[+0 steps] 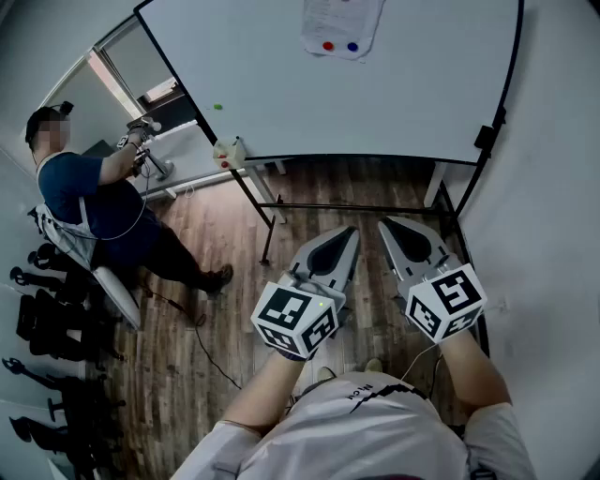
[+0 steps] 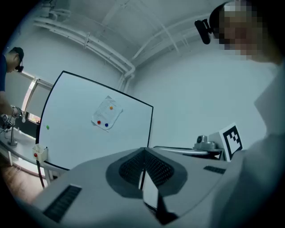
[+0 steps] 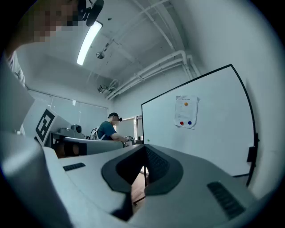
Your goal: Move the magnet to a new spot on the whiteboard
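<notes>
The whiteboard stands ahead of me on a black frame. A paper sheet hangs on it under a red magnet and a blue magnet. A small green magnet sits alone at the board's left. The left gripper view also shows an orange magnet on the sheet. My left gripper and right gripper are held side by side over the floor, well short of the board. Both point level at it, jaws shut and holding nothing.
A person works at a desk to the left. A small tray hangs at the board's lower left corner. The board's black stand legs cross the wooden floor. Dark equipment lies at far left, a wall to the right.
</notes>
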Demonstrator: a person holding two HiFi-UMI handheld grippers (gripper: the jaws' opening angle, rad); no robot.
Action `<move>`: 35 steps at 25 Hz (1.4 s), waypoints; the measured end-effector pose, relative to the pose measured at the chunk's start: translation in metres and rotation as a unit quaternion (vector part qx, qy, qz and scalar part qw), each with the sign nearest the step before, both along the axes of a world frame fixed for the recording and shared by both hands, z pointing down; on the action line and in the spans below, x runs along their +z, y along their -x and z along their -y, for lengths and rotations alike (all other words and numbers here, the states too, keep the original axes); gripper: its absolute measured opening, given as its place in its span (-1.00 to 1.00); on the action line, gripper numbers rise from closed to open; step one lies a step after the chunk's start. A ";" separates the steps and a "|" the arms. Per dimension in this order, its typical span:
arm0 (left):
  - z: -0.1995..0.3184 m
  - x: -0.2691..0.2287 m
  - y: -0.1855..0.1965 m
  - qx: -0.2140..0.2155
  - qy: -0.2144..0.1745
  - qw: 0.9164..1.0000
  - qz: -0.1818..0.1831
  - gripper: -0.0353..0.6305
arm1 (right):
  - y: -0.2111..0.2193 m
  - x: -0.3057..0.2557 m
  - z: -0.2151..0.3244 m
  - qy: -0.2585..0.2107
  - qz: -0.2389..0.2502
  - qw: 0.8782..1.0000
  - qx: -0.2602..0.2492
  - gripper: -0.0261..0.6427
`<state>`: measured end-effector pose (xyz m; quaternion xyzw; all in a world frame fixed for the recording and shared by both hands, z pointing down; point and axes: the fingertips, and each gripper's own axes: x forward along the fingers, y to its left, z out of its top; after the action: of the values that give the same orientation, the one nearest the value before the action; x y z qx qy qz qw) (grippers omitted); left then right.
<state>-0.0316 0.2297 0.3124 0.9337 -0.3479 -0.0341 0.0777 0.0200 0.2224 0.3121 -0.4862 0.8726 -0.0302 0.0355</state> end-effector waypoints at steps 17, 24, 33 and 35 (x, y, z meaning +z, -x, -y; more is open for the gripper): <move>0.023 0.014 -0.033 -0.022 0.010 1.000 0.012 -0.86 | -0.045 0.007 0.020 0.012 0.030 0.999 -0.005 -0.89; 0.063 0.016 -0.032 -0.023 0.002 1.000 0.010 -0.86 | -0.044 0.005 0.053 0.012 0.032 0.999 0.005 -0.89; 0.156 0.006 -0.029 -0.007 -0.027 1.000 0.007 -0.86 | -0.035 -0.008 0.136 0.000 0.020 0.999 0.033 -0.89; 0.181 0.002 -0.026 -0.002 -0.034 0.999 0.007 -0.86 | -0.030 -0.012 0.159 -0.003 0.020 0.999 0.041 -0.89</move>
<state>-0.0057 0.0487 0.3145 0.9352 -0.3492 -0.0393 0.0434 0.0504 0.0639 0.3005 -0.5204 0.8513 -0.0359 0.0557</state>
